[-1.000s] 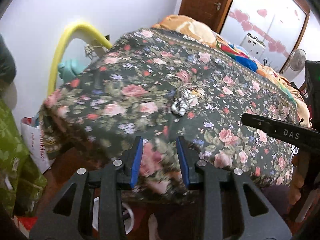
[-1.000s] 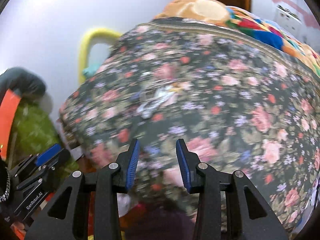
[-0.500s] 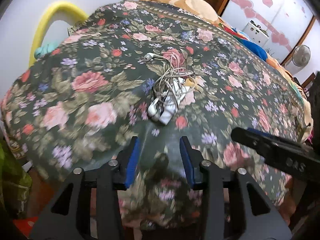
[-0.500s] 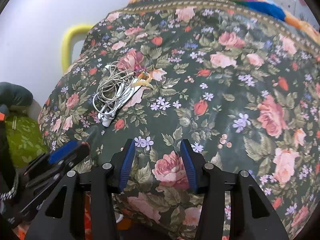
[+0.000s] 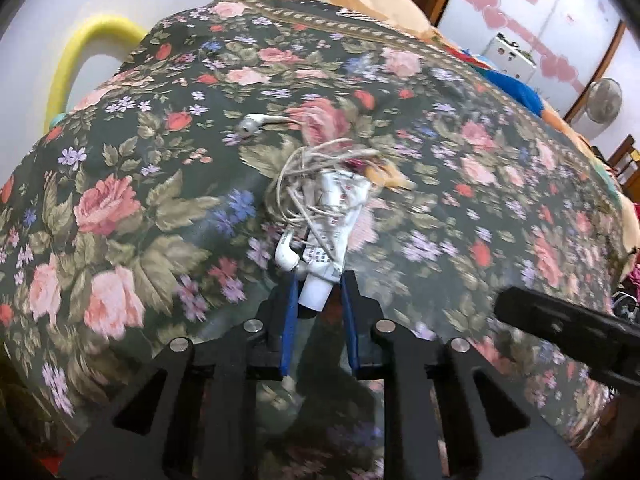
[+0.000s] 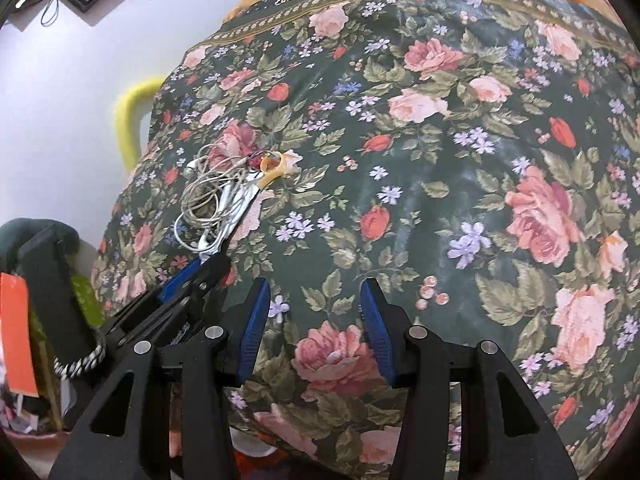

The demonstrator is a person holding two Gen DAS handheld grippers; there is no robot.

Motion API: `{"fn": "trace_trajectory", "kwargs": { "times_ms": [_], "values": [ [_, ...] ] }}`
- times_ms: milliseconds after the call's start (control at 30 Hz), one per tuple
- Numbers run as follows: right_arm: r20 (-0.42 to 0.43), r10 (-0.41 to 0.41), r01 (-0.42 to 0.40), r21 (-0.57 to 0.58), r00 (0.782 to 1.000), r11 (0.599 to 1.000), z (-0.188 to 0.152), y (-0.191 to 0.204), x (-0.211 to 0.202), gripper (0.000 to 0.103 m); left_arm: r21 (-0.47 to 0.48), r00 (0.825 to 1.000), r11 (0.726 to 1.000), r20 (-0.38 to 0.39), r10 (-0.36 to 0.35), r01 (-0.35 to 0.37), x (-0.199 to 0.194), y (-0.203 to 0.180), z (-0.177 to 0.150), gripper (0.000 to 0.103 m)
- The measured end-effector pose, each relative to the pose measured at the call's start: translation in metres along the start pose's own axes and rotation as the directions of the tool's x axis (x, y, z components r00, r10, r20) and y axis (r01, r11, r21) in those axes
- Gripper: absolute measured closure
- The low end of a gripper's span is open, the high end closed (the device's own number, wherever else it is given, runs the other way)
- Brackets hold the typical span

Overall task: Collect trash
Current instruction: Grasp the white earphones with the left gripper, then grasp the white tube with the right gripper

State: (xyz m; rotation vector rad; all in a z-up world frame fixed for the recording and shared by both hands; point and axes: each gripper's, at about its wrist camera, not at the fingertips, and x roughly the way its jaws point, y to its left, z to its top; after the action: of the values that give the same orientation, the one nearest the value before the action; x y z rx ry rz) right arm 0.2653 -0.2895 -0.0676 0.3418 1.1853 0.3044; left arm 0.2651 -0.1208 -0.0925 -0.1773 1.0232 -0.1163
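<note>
Trash on floral bedspread (image 5: 132,184): one white tube (image 5: 334,236), one tangled earphone cord (image 5: 304,178).

Left gripper (image 5: 318,304) closing, tube's cap between its pads, at 6 o'clock of the tangle. Right gripper (image 6: 314,320) half open, empty.
</note>
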Motion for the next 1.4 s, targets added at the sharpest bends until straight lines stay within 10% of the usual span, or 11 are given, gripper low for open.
{"fn": "trace_trajectory", "kwargs": {
  "times_ms": [267, 767, 1133, 1333, 1400],
  "values": [
    [0.019, -0.029, 0.029, 0.013, 0.999, 0.999, 0.000, -0.010, -0.008, 0.059, 0.094, 0.988, 0.986, -0.081, -0.134, 0.141, -0.014, -0.046, -0.028, 0.084],
    [-0.059, 0.024, -0.022, 0.042, 0.998, 0.999, -0.005, -0.005, 0.012, 0.059, -0.038, 0.997, 0.997, 0.007, -0.071, 0.071, -0.044, 0.012, 0.014, 0.065],
    [-0.041, -0.111, 0.105, -0.137, 0.993, 0.985, -0.015, 0.032, 0.030, 0.052, -0.054, 0.998, 0.997, -0.041, -0.049, 0.046, 0.015, 0.015, 0.052, 0.061],
    [0.015, -0.236, 0.232, -0.255, 0.972, 0.939, -0.020, 0.048, 0.038, 0.055, 0.011, 0.997, 0.999, -0.056, 0.051, -0.050, 0.031, 0.003, 0.050, 0.091],
    [0.042, -0.289, 0.290, -0.262, 0.956, 0.921, -0.022, 0.048, 0.038, 0.072, 0.003, 0.997, 0.998, -0.044, 0.068, -0.068, 0.027, 0.008, 0.046, 0.096]
  ]
}}
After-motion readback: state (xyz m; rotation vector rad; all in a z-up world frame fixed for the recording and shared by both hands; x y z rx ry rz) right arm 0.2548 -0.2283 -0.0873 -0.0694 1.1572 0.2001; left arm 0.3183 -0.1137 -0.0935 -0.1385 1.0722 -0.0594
